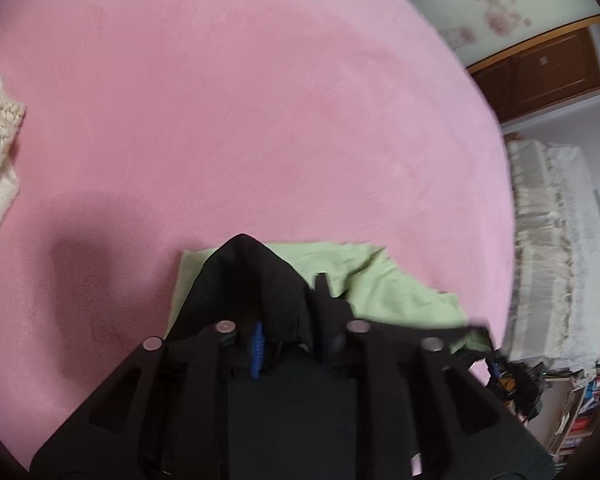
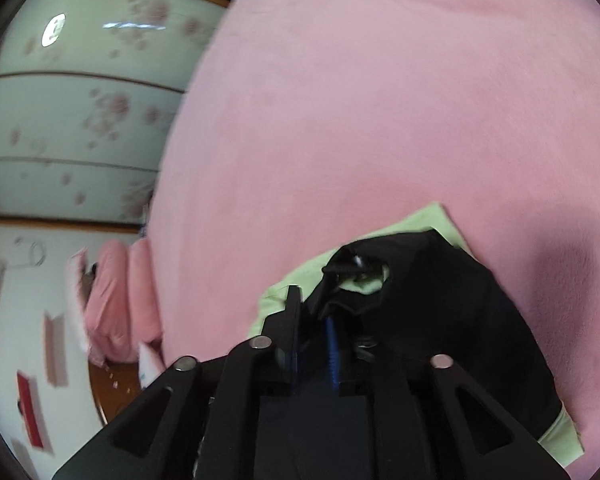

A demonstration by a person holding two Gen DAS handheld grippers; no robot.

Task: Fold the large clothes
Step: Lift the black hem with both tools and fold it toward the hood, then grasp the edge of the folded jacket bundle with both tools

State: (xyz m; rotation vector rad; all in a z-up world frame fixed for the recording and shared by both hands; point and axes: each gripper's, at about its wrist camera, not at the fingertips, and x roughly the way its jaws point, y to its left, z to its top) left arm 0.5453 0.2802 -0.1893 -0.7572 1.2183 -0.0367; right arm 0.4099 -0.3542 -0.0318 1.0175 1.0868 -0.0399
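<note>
Setting: a pink blanket [image 1: 240,112] fills both views, spread flat beyond the tongs.
Black garment [image 1: 240,280]: the task's piece, dark cloth bunched at both pairs of tongs, lying on a green cloth [image 1: 384,288].
Left tongs [image 1: 288,312]: black cloth drapes between and over the fingers, hiding the tips; whether they clench it I cannot tell.
Right tongs [image 2: 314,312]: black cloth is heaped just past the fingers and to their right; one blue pad [image 2: 332,348] shows, but a clench or release cannot be told.
Green cloth: it pokes out beyond and beside both tongs, under the black.
Writing: none readable; the wall [image 2: 80,120] left of the right tongs bears only blurred flower prints.
</note>
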